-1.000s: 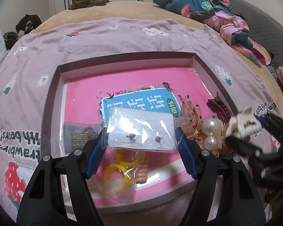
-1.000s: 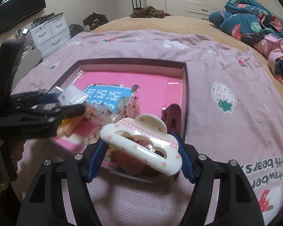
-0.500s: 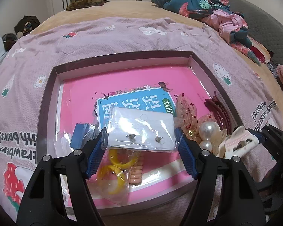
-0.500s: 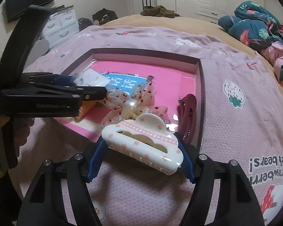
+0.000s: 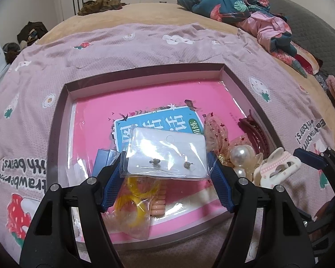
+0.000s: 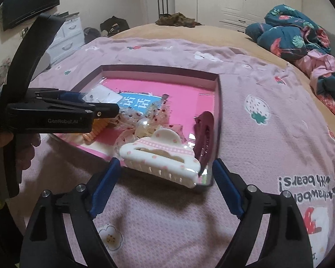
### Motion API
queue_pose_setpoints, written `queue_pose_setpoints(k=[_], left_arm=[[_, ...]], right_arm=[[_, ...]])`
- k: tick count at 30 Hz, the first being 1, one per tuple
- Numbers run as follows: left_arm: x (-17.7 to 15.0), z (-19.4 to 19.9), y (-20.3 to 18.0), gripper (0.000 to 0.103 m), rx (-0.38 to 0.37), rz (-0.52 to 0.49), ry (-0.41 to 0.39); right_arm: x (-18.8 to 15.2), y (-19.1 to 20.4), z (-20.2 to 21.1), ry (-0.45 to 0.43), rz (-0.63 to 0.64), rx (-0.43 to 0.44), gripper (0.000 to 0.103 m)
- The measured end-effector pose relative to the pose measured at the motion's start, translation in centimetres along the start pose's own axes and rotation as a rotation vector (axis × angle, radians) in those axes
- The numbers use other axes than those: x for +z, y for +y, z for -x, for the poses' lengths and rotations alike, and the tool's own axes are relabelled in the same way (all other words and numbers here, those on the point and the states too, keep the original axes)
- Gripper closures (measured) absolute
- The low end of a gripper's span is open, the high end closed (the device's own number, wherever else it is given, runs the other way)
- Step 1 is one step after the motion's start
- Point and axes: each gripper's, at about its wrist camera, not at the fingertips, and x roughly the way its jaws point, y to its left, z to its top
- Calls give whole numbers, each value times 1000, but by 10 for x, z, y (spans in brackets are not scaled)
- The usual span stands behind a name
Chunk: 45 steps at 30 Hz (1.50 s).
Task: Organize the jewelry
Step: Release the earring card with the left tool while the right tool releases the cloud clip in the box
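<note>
Mid-sort: white cloud claw clip (image 6: 160, 158) being let go at the box (image 5: 145, 71) near-right corner.
Right gripper (image 6: 165, 183) jaws opening, pads clear of clip. Left gripper (image 5: 165, 174) clamps bagged earring card (image 5: 167, 154) above box middle, not yet placed. Pearl clip (image 5: 240, 154), maroon clip (image 6: 204, 138), yellow coil (image 5: 138, 192) crowd the box's near side.
</note>
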Motion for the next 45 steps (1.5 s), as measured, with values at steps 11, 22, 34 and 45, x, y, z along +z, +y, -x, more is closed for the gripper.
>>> queue_pose_setpoints(k=[11, 22, 34, 45], left_arm=[[5, 24, -3, 32, -1, 9, -47], [4, 65, 0, 23, 2, 28, -109], [-12, 133, 4, 13, 16, 35, -202], [-51, 176, 5, 9, 12, 56, -264]], right_arm=[[-5, 0, 27, -21, -5, -37, 13], [-3, 11, 57, -71, 6, -52, 11], [-3, 26, 98, -156, -1, -71, 6], [-9, 33, 128, -217, -41, -84, 4]])
